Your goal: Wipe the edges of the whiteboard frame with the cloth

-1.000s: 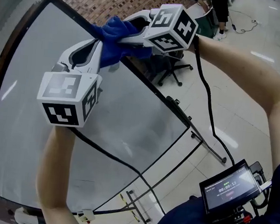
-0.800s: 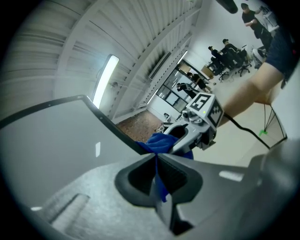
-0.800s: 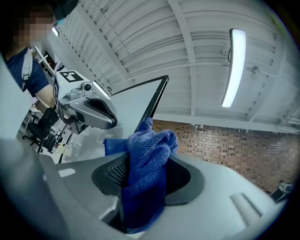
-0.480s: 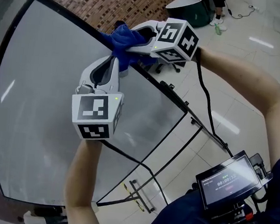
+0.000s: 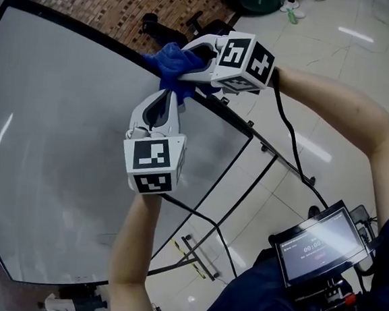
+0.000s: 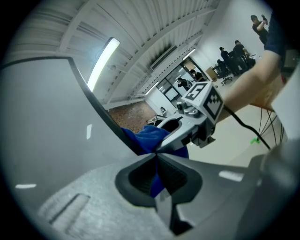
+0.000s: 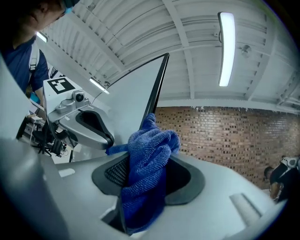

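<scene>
Up at the whiteboard frame [image 7: 156, 89], the right tongs [image 5: 192, 55] clench the bunched blue cloth [image 5: 170, 62], while the left tongs [image 5: 170, 92] pinch one corner tight.

The cloth [image 7: 146, 157] looks nubby terry — the whiteboard [image 5: 55, 119] glossy, its frame [image 7: 157, 89] matt.

L gripper [image 6: 157, 157] pts up, jaws pressed together w/ a thin fold of blue terry cloth [image 5: 175, 62] pinched between. R gripper [image 7: 143, 168] comes in from the right, tips by L's, jaws clamped on a thick bunch of same cloth. L forearm [image 5: 132, 247] bare, raised; R forearm [image 5: 346, 124] bare, stretched fwd.
</scene>
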Demonstrator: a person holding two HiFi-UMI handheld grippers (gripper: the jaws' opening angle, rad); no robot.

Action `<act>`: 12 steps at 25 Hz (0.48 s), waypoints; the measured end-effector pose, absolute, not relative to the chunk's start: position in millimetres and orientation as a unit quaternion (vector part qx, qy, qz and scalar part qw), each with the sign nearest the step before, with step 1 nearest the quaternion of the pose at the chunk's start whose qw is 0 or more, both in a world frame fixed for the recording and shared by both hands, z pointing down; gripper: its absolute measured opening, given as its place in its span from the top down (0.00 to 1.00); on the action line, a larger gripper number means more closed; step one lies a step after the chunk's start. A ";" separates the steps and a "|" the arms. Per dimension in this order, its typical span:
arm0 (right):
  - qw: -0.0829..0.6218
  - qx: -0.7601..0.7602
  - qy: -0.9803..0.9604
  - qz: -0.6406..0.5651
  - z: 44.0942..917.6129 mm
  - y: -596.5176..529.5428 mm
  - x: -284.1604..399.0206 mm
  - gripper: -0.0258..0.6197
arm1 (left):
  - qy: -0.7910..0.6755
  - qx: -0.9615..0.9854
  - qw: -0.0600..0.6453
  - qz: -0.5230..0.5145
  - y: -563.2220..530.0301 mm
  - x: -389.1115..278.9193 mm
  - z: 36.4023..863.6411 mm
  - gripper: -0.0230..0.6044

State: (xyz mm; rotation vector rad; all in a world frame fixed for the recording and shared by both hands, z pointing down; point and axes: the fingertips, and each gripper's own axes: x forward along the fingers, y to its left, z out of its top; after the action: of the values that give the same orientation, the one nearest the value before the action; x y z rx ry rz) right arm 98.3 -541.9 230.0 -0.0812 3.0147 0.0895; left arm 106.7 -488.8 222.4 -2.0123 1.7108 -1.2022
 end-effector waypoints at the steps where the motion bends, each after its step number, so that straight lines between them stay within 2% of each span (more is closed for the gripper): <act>1: 0.060 -0.026 0.998 0.025 233.9 -541.6 97.8 0.66 | 0.582 -0.692 0.113 -0.412 -487.3 106.3 230.2 0.95; 6: 0.030 -0.019 0.999 0.019 260.0 -533.8 96.0 0.66 | 0.563 -0.700 0.076 -0.433 -473.7 101.4 273.9 0.95; 12: -0.042 0.024 0.998 0.038 312.4 -506.9 94.3 0.65 | 0.556 -0.707 0.040 -0.436 -465.0 102.0 316.3 0.95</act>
State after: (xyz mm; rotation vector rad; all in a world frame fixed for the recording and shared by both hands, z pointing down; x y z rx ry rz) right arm 94.3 -506.9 312.4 0.0773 3.2214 0.1237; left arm 102.0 -465.0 316.3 -2.1660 1.7024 -1.3352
